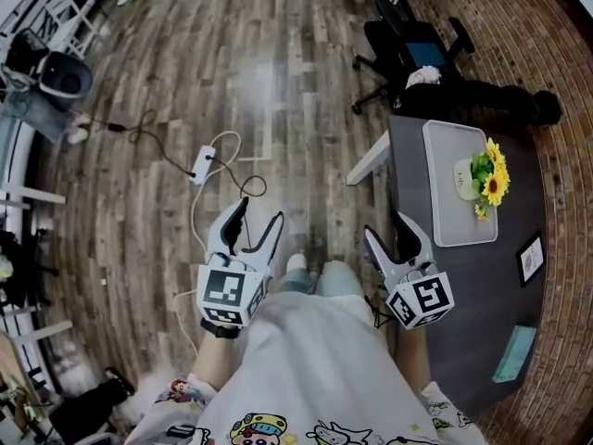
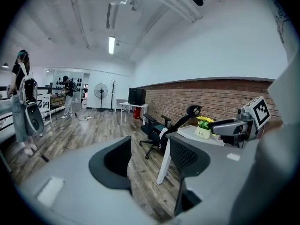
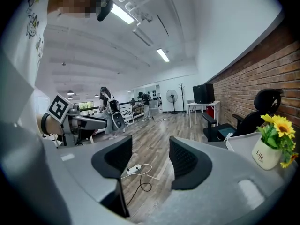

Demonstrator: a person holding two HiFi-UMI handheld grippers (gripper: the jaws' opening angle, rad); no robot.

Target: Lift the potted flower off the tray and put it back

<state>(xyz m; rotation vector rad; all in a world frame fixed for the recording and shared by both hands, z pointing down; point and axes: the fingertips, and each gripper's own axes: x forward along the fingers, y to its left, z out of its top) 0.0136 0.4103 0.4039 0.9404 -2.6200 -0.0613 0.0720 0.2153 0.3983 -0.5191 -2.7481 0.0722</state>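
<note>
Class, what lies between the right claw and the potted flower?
In the head view, only bare tabletop and a strip of the tray separate the right claw from the potted flower.

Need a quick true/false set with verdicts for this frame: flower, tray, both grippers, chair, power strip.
1. The potted flower stands on the tray. True.
2. The right gripper is shut on the flower's pot. False: its jaws are apart with nothing between them, and it is short of the tray.
3. The left gripper is above the floor, with its jaws apart and empty. True.
4. The office chair stands at the person's end of the table. False: it stands past the far end, beyond the tray.
5. The power strip lies on the table. False: it lies on the floor.
</note>
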